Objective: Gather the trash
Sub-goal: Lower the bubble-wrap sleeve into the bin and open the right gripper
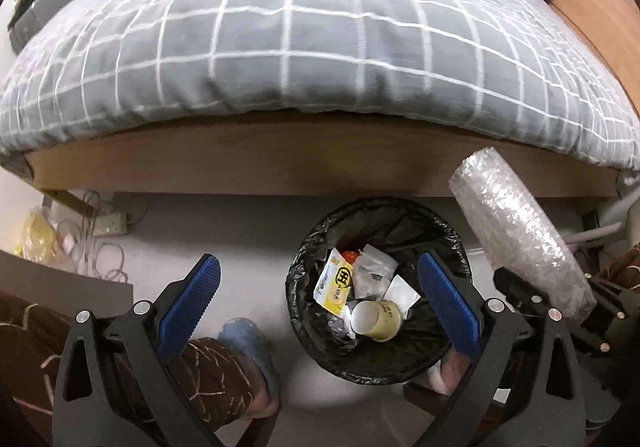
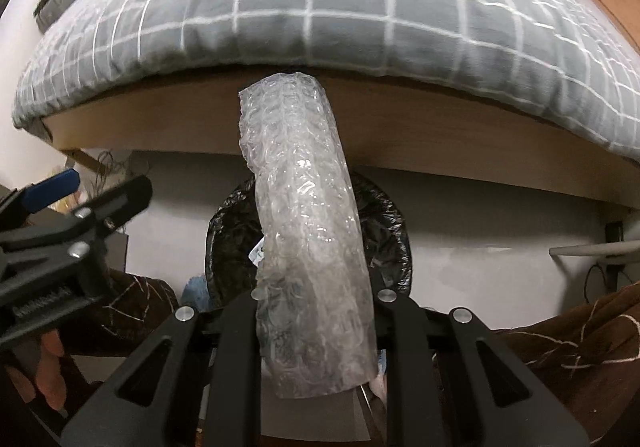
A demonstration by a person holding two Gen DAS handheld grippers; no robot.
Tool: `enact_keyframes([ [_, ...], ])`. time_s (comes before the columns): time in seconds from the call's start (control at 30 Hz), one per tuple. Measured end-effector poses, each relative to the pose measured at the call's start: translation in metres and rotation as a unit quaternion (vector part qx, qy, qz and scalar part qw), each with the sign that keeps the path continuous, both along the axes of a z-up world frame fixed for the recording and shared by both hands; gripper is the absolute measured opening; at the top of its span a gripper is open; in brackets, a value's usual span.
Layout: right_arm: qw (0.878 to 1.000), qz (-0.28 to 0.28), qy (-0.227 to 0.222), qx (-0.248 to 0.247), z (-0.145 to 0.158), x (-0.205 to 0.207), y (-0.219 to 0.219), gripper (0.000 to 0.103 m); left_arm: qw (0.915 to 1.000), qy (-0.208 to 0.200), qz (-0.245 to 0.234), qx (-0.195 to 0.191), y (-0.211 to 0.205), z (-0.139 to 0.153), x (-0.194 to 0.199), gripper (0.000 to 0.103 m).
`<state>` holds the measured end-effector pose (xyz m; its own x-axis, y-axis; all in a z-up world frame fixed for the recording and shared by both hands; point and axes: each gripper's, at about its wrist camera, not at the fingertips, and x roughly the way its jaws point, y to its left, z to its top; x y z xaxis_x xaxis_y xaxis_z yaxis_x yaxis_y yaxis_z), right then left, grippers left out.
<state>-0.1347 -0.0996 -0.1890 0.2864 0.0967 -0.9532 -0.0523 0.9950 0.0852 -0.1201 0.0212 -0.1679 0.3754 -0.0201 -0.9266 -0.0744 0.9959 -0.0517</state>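
I hold a bubble-wrap roll (image 2: 308,231) clamped in my right gripper (image 2: 316,327) above the black-lined bin (image 1: 304,247), my left gripper (image 1: 320,287) spread empty beside it; next, seemingly, I release over the opening.

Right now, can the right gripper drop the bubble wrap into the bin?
Probably yes. The right gripper is shut on the bubble wrap, the bin is open-topped below, and the left gripper is open, empty.

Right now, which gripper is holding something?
The right gripper: shut on the bubble wrap roll over the bin. The left gripper is wide open, nothing between its fingers.
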Motion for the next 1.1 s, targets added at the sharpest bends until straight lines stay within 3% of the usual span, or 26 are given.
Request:
enact_keyframes([
  [0.33,1.000,0.006,0.025,0.002,-0.019,0.011,0.026,0.017,0.9994,0.009,0.034,0.002,0.029,-0.008,-0.003,0.097],
  [0.5,1.000,0.003,0.021,0.004,-0.019,0.009,0.021,0.026,0.9995,0.006,0.029,0.004,0.028,-0.007,-0.004,0.097],
  [0.67,1.000,-0.005,0.011,-0.002,-0.014,0.008,0.014,0.056,0.9996,0.001,0.027,0.008,0.027,-0.004,-0.006,0.097],
  [0.9,0.999,-0.029,-0.021,-0.011,0.007,0.010,-0.004,0.077,0.9992,-0.026,0.020,0.023,0.018,0.017,-0.008,0.097],
  [1.03,0.997,-0.043,-0.063,-0.017,0.035,0.012,-0.019,0.089,0.9987,-0.046,0.011,0.019,0.012,0.037,-0.008,0.097],
  [1.1,0.995,-0.052,-0.086,-0.017,0.052,0.012,-0.027,0.091,0.9977,-0.065,0.008,0.017,0.009,0.054,-0.007,0.097],
])
